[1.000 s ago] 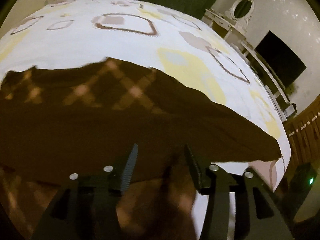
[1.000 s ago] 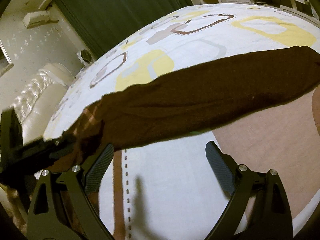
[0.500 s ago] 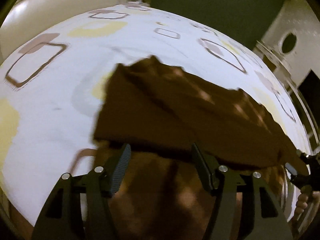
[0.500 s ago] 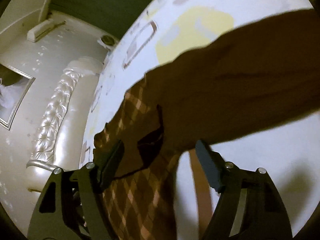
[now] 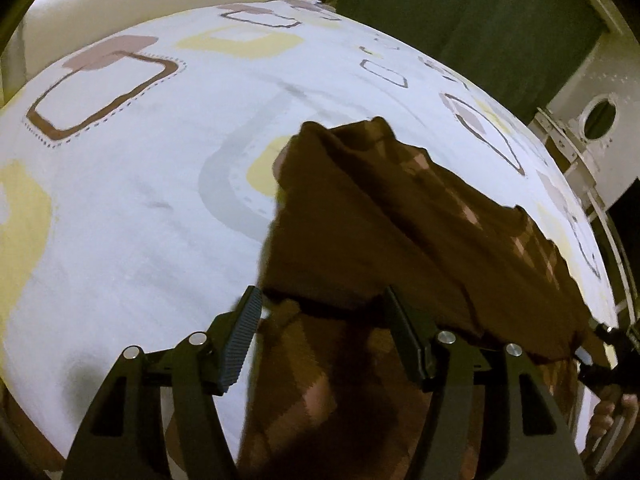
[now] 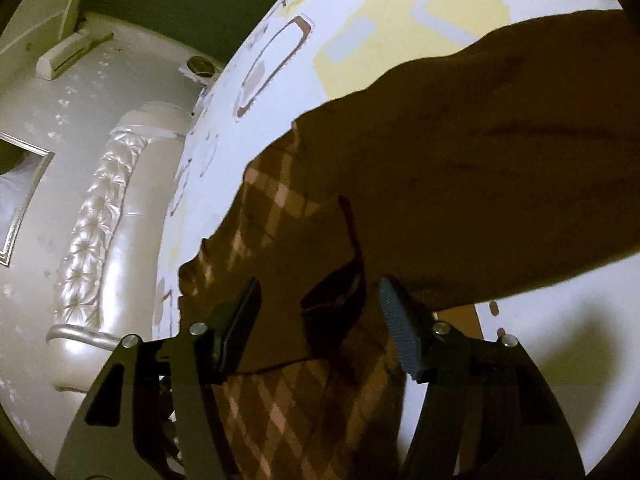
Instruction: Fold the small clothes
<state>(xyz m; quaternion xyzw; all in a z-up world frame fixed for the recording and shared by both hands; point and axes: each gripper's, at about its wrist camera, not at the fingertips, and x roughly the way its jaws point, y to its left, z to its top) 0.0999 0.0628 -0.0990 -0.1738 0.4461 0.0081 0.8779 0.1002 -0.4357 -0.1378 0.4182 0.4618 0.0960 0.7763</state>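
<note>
A dark brown garment with a pale diamond check [image 5: 400, 232] lies on a patterned bedsheet [image 5: 140, 184], folded over on itself. My left gripper [image 5: 324, 336] is open, its jaws wide apart over the garment's near folded edge. My right gripper [image 6: 320, 324] is open too, hovering over the checked end of the garment [image 6: 288, 232], where a dark neck opening [image 6: 340, 304] shows. The right gripper also shows at the far right of the left wrist view [image 5: 608, 356], by the garment's far end.
A cream tufted headboard [image 6: 104, 216] runs along the bed's left side. Dark green curtains [image 5: 460, 20] hang behind the bed. A white shelf unit with a round mirror [image 5: 596, 120] stands at the right. The sheet's left half [image 5: 100, 220] has no cloth on it.
Both grippers have swung round and moved closer to the garment's ends. The left view has turned left along the cloth; the right gripper now hovers over the checked end instead of bare sheet.
</note>
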